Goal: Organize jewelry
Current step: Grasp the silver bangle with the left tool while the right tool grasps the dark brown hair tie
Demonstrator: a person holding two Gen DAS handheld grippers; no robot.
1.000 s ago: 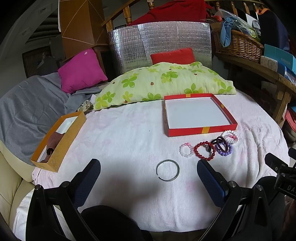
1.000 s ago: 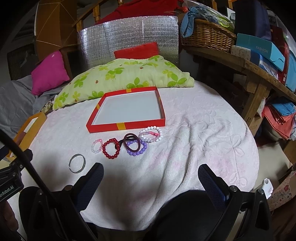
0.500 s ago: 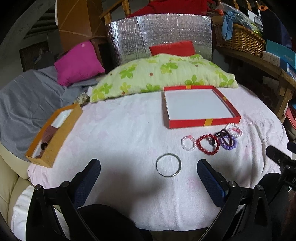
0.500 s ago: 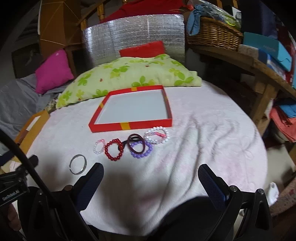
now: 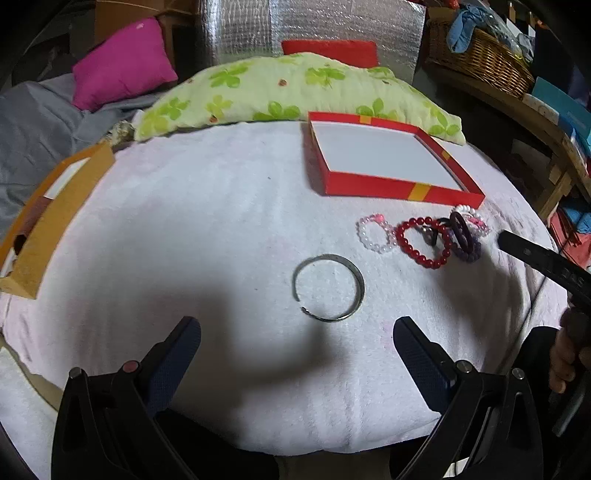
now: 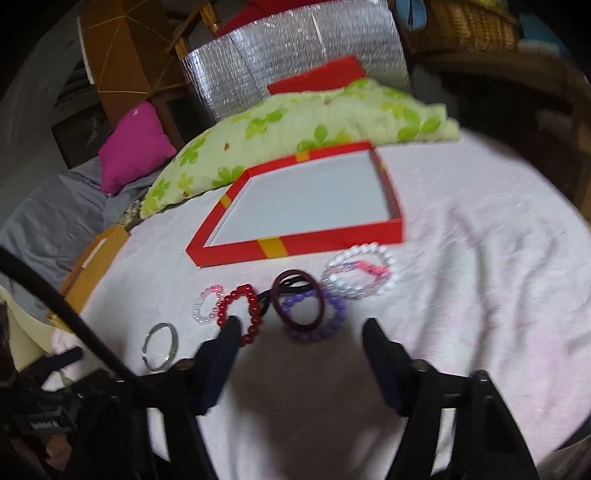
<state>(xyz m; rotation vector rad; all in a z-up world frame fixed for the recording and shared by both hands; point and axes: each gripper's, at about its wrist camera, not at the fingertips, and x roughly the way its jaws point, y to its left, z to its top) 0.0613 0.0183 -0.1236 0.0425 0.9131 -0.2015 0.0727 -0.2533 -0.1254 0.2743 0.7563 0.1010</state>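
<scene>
A silver open bangle (image 5: 328, 288) lies on the pale pink cloth just ahead of my open left gripper (image 5: 295, 328); it also shows in the right wrist view (image 6: 160, 346). A row of bracelets lies in front of a shallow red tray (image 5: 402, 186) with a white floor: a small white-pink one (image 5: 375, 232), a red bead one (image 5: 423, 242), a dark maroon ring (image 6: 298, 304) over a purple bead one (image 6: 317, 328), and a white-pink pearl one (image 6: 360, 275). My right gripper (image 6: 299, 325) is open, low over the maroon and purple bracelets. The red tray (image 6: 306, 245) holds nothing.
An orange box (image 5: 48, 225) sits at the table's left edge. A green flowered pillow (image 5: 291, 88) lies behind the tray, with a magenta cushion (image 5: 123, 62) and silver foil panel (image 5: 314, 26) further back. A wooden shelf with a wicker basket (image 5: 484, 66) stands at right.
Both grippers have moved forward and down toward the table. The right gripper now sits close over the maroon and purple bracelets with its jaws narrower. The jewelry has not moved.
</scene>
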